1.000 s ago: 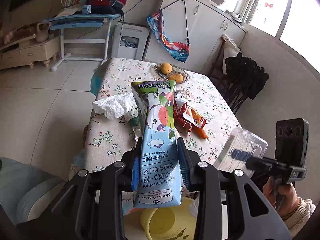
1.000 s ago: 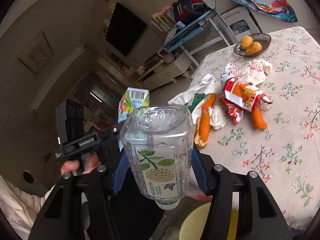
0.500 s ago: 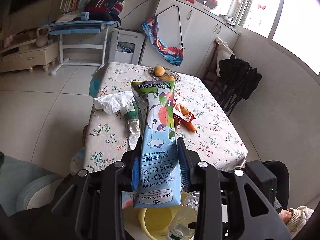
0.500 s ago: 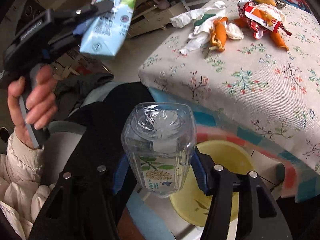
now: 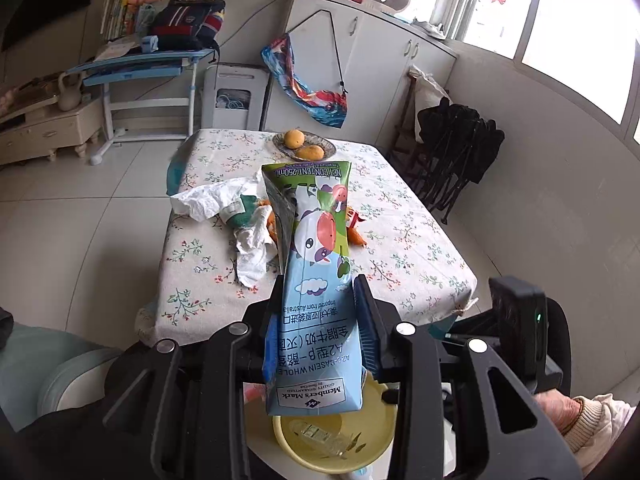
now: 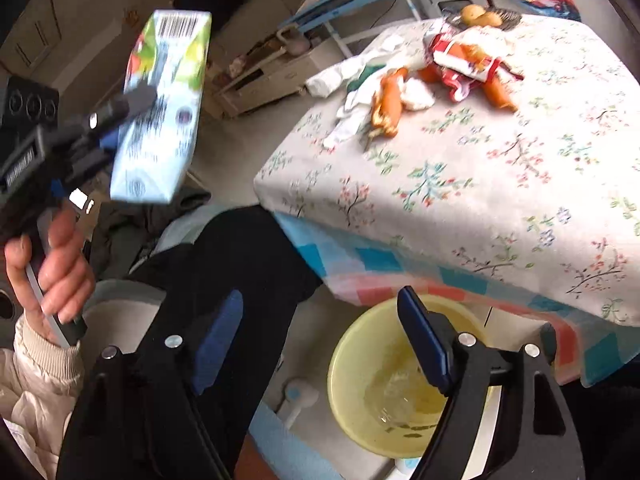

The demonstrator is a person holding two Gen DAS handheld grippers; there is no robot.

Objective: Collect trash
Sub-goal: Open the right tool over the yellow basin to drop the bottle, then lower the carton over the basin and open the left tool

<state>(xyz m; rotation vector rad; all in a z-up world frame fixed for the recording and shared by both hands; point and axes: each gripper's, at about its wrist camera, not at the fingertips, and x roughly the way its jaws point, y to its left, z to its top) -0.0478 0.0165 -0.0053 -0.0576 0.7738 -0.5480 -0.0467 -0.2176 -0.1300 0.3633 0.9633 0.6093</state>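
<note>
the milk carton point(image 5: 316, 280) is squeezed tight between the left gripper point(image 5: 318, 332) fingers, up in the air above the yellow bowl point(image 6: 352, 376). a clear bottle point(image 5: 320, 436) lies inside the bowl. the right gripper point(image 6: 320, 344) is wide open, holding nothing. more trash point(image 6: 408, 80) sits on the flowery table point(image 6: 500, 184).

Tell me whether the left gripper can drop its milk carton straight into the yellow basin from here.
Probably yes. The left gripper holds the milk carton right above the yellow basin, nothing lies between them, and the open right gripper is off to the side.
</note>
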